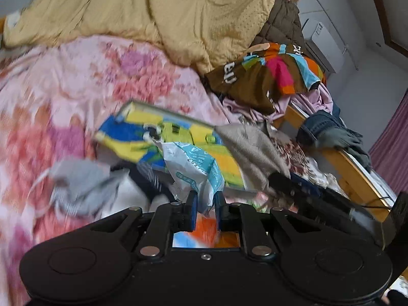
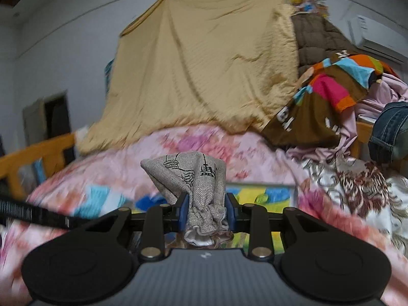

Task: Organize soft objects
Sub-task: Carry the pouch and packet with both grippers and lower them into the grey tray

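1. Left tongs (image 1: 206,201), at the lower middle of the left wrist view, are nearly pressed together, pinching the thin edge of a crinkled white-and-teal plastic packet (image 1: 193,170); a narrow pinch suits so thin a film, and the packet stands up from the pads over the clutter.
2. Right tongs (image 2: 207,205), at the lower middle of the right wrist view, pinch the gathered neck of a grey linen pouch (image 2: 190,176) with black printing; its loose body stands above the pads, clear of the bed.
3. Floral pink quilt (image 1: 76,81) covers the bed; a tan blanket (image 1: 158,12) is heaped at upper frame; clothes (image 1: 267,76) are piled at right.
4. Judgement: each item is held apart from the pile, presumably for sorting; destination not shown.
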Available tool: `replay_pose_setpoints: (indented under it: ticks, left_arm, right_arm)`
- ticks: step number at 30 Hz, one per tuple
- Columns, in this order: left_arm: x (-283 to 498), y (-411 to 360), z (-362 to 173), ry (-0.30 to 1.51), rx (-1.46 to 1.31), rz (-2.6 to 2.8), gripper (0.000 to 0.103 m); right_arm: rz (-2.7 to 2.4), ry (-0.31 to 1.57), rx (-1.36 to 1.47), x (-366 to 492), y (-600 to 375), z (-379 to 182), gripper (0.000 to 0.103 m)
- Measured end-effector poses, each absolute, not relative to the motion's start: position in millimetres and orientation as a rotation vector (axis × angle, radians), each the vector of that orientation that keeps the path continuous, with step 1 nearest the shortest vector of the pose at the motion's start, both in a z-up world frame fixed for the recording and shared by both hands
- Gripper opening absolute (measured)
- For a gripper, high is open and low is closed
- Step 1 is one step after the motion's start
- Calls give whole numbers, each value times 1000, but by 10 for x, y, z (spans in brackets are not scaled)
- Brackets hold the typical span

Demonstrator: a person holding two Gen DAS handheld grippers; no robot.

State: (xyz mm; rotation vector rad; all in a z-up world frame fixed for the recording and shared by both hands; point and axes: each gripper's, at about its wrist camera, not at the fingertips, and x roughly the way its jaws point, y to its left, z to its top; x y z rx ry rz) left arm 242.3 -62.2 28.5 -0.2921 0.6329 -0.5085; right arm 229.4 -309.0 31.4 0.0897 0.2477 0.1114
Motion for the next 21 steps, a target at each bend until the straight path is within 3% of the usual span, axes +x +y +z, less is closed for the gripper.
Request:
replay_pose_setpoints:
  ticks: [8, 21]
  left_arm:
    - [3333, -1123, 206, 612, -216, -494, 15]
    - [4362, -1664, -543, 739, -232, -457, 15]
  right_arm:
    - [66, 204, 173, 3095, -3436, 203, 33]
    - [-70, 493, 215, 3669, -3628, -285, 34]
